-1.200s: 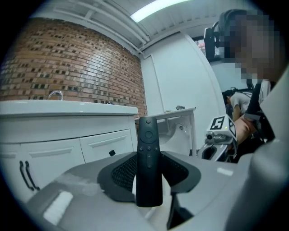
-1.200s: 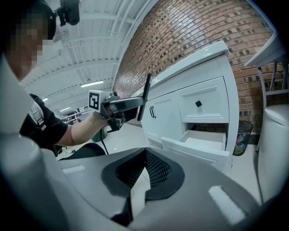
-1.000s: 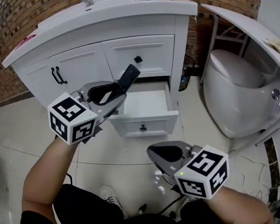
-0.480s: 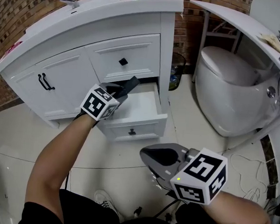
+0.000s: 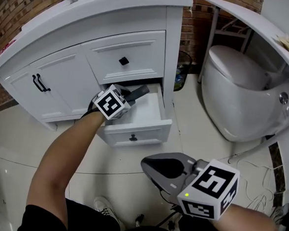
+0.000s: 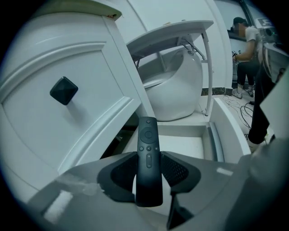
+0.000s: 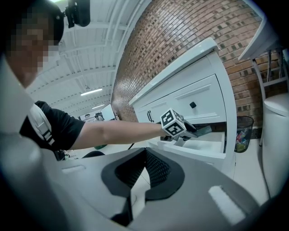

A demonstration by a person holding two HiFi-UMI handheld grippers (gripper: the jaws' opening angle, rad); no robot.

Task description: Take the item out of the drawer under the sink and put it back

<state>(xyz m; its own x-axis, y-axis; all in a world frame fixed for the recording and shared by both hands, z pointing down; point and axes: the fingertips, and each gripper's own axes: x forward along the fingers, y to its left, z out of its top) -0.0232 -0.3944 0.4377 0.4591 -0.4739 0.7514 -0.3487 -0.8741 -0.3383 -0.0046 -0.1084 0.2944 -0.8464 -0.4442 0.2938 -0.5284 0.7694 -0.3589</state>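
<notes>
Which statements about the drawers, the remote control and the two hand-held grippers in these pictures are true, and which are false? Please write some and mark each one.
1. The left hand-held gripper is closed on a black remote control. True.
2. The lower drawer is shut. False: it stands pulled open, and the remote control is over it.
3. The right hand-held gripper holds nothing. True: its jaws are together and empty.
4. The upper drawer is open. False: it is shut.
5. In the head view, the toilet stands left of the cabinet. False: it stands to the right.
</notes>
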